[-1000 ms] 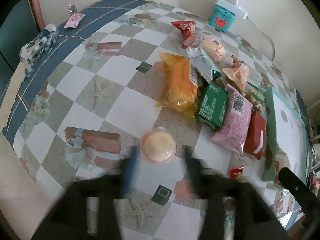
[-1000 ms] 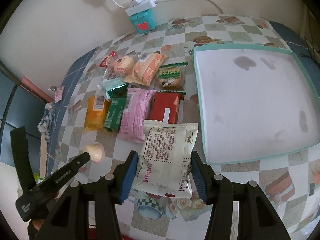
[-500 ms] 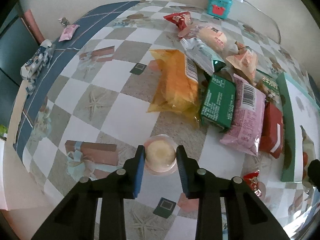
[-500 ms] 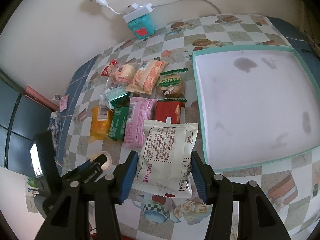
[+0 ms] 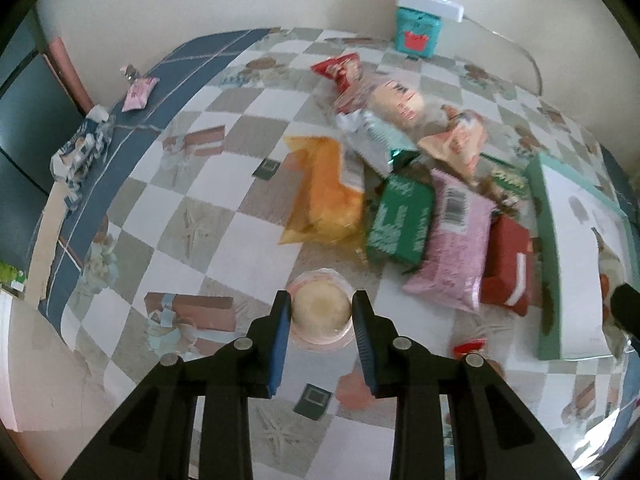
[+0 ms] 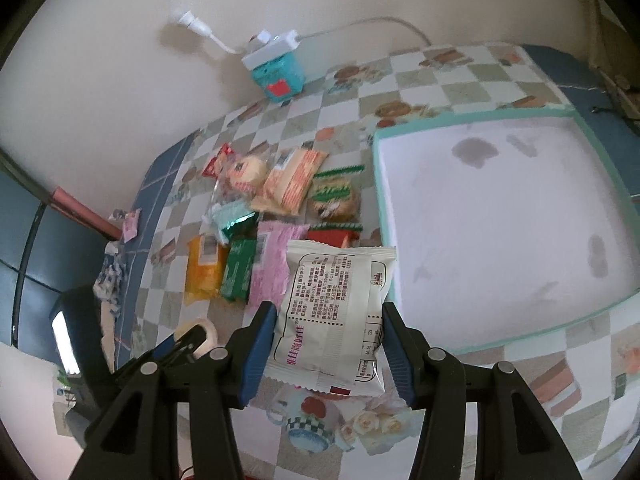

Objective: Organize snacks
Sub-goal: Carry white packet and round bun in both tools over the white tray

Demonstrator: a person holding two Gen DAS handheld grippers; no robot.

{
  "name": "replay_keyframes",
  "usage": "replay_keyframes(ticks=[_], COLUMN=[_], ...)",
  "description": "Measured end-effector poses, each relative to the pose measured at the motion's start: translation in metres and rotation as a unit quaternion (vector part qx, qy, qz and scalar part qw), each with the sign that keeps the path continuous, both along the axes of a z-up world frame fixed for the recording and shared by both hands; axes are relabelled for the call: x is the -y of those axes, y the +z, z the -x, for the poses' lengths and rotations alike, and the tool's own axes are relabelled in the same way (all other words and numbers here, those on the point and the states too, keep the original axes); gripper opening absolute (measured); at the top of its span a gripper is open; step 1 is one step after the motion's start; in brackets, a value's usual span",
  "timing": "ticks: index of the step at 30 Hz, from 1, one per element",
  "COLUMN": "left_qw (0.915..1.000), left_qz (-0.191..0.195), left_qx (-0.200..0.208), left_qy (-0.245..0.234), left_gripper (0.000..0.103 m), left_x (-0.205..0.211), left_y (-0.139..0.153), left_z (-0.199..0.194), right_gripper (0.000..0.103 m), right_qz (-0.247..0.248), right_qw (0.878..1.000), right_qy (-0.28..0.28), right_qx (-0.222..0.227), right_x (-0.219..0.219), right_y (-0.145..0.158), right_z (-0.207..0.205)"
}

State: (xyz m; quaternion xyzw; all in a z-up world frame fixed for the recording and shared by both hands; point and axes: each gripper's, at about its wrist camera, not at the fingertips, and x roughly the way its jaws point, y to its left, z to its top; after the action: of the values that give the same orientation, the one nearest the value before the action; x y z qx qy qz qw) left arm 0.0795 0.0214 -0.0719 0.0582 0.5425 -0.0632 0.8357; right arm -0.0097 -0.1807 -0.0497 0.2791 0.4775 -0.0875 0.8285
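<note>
Since half a second ago the left claw [image 5: 321, 314] has kept its grip on the round jelly cup [image 5: 321, 312], its blue pads pressed against both sides of the cup over the checkered worktop [image 5: 192, 216], and the view has shifted a little toward the wall edge. Right claw [image 6: 329, 336] likewise stays clamped on the white snack packet [image 6: 334, 312], held above the worktop near its front edge, just beside the teal-rimmed tray [image 6: 382, 184]. Beyond the cup lies the row of snacks: an orange bag [image 5: 326, 196], a green packet [image 5: 400, 220], a pink packet [image 5: 452, 236] and a red packet [image 5: 506, 262], side by side and touching, the red one next to the tray's rim. More wrapped snacks are piled behind them toward the wall. At the far edge against the wall stands a teal box [image 5: 416, 32] with a white power strip [image 5: 430, 0] on top.
</note>
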Motion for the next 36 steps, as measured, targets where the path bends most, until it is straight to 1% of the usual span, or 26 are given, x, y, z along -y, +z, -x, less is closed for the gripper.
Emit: replay_keyframes(ticks=[4,8,11,17,20,23,28,31,36], left_qw=[0.9998,0.9989,0.998,0.9944,0.9916,0.9891,0.9828,0.98,0.9745], left_qz=[0.007,0.013,0.014,0.0,-0.014,-0.019,-0.029,-0.036,-0.054], left_qx=[0.004,0.007,0.007,0.01,0.017,0.023,0.028,0.026,0.028], left_qy=[-0.018,-0.044,-0.062,-0.106,-0.127,-0.144,-0.18,-0.194,-0.216], left_gripper=[0.032,0.032,0.032,0.033,0.033,0.033,0.033,0.033,0.033], left_x=[0.017,0.044,0.065,0.117,0.142,0.165,0.207,0.227,0.259], left_y=[0.013,0.026,0.033,0.039,0.043,0.046,0.045,0.041,0.029], left_z=[0.001,0.005,0.006,0.014,0.019,0.023,0.032,0.035,0.038], right_gripper=[0.055,0.055,0.055,0.055,0.055,0.055,0.056,0.056,0.056], right_qz=[0.003,-0.004,0.003,0.008,-0.013,-0.008,0.007,0.009,0.002], right_qw=[1.0,0.998,0.997,0.992,0.988,0.983,0.976,0.975,0.974], right_qy=[-0.024,-0.057,-0.078,-0.124,-0.154,-0.181,-0.216,-0.221,-0.223], right_qx=[0.002,-0.001,-0.006,-0.01,-0.007,-0.022,-0.033,-0.029,-0.036], right_x=[0.019,0.047,0.064,0.102,0.127,0.147,0.17,0.176,0.18], right_y=[0.004,0.003,0.002,0.001,-0.006,-0.013,-0.015,-0.015,-0.025], right_z=[0.003,0.011,0.017,0.036,0.048,0.058,0.073,0.073,0.07])
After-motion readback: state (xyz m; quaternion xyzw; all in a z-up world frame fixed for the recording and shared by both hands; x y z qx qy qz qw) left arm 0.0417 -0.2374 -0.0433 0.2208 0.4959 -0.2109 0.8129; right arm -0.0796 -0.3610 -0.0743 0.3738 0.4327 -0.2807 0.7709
